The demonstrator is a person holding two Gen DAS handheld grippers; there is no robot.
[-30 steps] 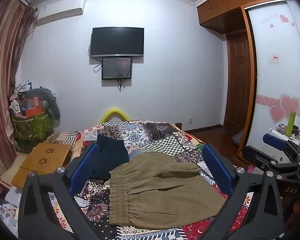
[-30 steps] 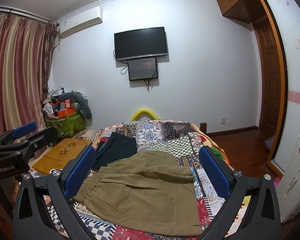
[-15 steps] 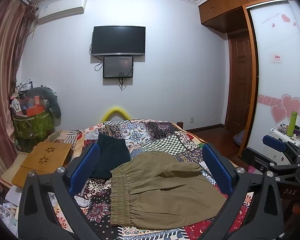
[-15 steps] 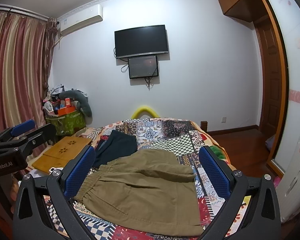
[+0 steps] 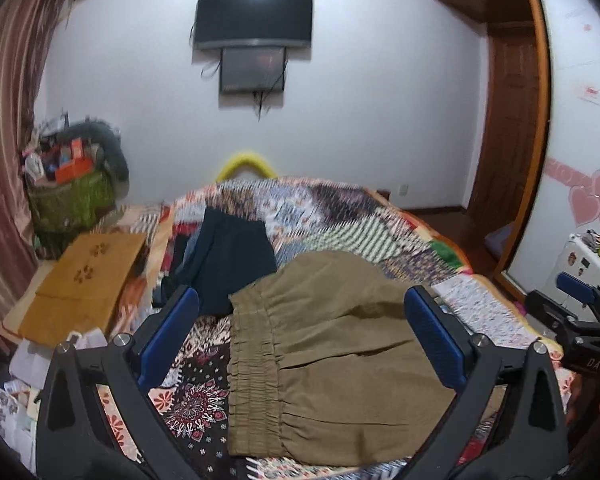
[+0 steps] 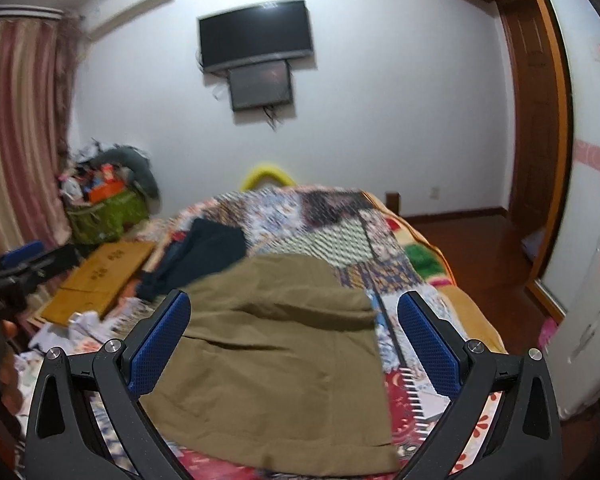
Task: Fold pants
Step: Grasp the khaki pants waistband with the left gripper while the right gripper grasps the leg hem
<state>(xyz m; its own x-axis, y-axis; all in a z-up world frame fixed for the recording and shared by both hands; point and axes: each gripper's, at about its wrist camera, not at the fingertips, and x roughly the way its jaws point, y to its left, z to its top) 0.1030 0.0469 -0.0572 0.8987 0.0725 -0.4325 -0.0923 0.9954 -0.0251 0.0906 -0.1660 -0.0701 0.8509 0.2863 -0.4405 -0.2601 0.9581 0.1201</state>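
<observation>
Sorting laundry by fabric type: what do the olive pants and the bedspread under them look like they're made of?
The olive pants look like a matte woven cloth, perhaps cotton twill: no sheen, soft creases, a gathered elastic waistband. The bedspread seems a thin printed fabric with patchwork patterns lying flat; motion blur leaves its weave uncertain.

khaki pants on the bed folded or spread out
Folded: the khaki pants lie doubled into a short rectangle, upper layer overlapping, elastic waistband at one end.
</observation>
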